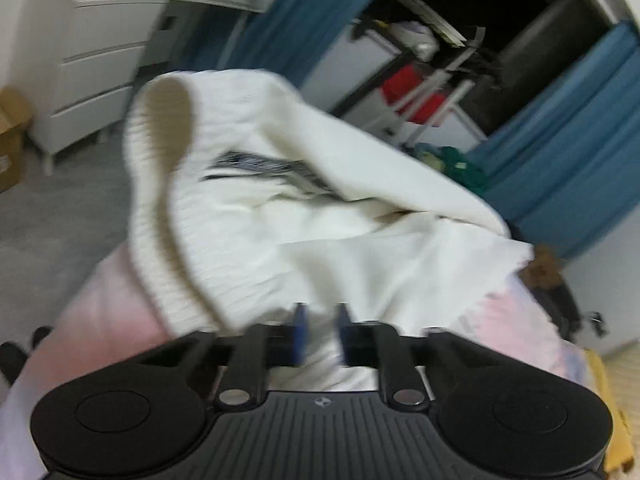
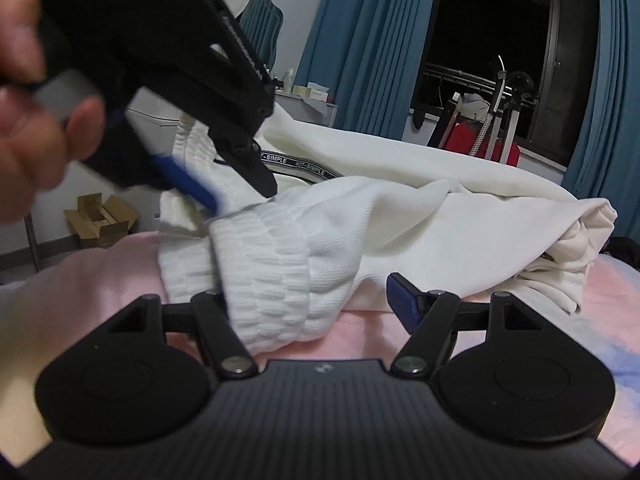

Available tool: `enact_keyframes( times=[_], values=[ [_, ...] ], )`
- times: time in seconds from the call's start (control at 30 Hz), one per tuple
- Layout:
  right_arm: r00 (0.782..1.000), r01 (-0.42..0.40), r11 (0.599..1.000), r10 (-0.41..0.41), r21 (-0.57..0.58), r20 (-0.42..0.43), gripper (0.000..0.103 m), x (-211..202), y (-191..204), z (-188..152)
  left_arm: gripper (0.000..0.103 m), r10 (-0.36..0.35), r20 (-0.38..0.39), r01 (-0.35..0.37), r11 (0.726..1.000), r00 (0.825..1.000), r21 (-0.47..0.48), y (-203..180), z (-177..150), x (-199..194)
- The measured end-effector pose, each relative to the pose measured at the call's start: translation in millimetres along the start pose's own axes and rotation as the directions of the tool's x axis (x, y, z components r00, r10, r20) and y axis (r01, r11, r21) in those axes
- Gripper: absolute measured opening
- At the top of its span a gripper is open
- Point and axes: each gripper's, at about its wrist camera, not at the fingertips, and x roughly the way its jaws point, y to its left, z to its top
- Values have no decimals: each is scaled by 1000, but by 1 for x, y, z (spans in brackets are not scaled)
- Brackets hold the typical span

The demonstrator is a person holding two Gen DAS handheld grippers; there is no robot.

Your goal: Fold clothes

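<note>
A: White ribbed knit, that is the garment (image 2: 420, 216); a cream-white piece with a ribbed cuff (image 2: 280, 276) and a black band (image 2: 298, 168) printed with lettering; it lies bunched on the pink bed cover (image 2: 480, 344).

B: And the left claw (image 1: 320, 334)?

A: In its own view the blue pads (image 1: 300, 332) stand close together with white cloth running between them; it is closed on the garment's ribbed edge; in the right wrist view the same claw (image 2: 230, 200) comes down from the upper left, a hand (image 2: 36, 120) around its handle, its tip at the fabric.

B: The right claw (image 2: 312, 304)?

A: Spread wide; the cuff lies between its jaws, covering the left one; the right pad (image 2: 404, 300) stands clear of the cloth; it grips nothing.

B: Around that?

A: Blue curtains (image 2: 360, 40), a dark window (image 2: 492, 32), a red item on a rack (image 2: 480, 142), an open cardboard box (image 2: 102, 220) on the floor, white drawers (image 1: 92, 76).
</note>
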Motion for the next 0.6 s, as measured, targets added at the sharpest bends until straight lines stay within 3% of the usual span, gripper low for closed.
enact_keyframes(
  times=[0.1, 0.27, 0.3, 0.37, 0.47, 0.6],
  values=[
    [1000, 22, 1000, -22, 21, 0, 80, 3, -3, 1, 2, -81, 0, 81, 996, 997, 39, -15, 5, -2],
    [999, 45, 999, -45, 21, 26, 80, -3, 1, -3, 5, -64, -16, 65, 992, 998, 110, -25, 6, -14],
    [999, 45, 999, -46, 18, 28, 80, -5, 2, -4, 7, -48, -23, 50, 995, 999, 91, -20, 4, -15],
    [999, 41, 999, -41, 27, 15, 80, -7, 4, -8, 24, -36, -42, 38, 999, 998, 35, -5, -3, -21],
    [1000, 25, 998, -24, 59, -8, 80, -2, 0, -12, 40, -32, -46, 28, 996, 998, -86, 25, -6, -29],
    [1000, 15, 996, -14, 84, -16, 80, -1, -3, -14, 44, -78, -73, 60, 972, 994, -225, 51, -7, -17]
  ],
)
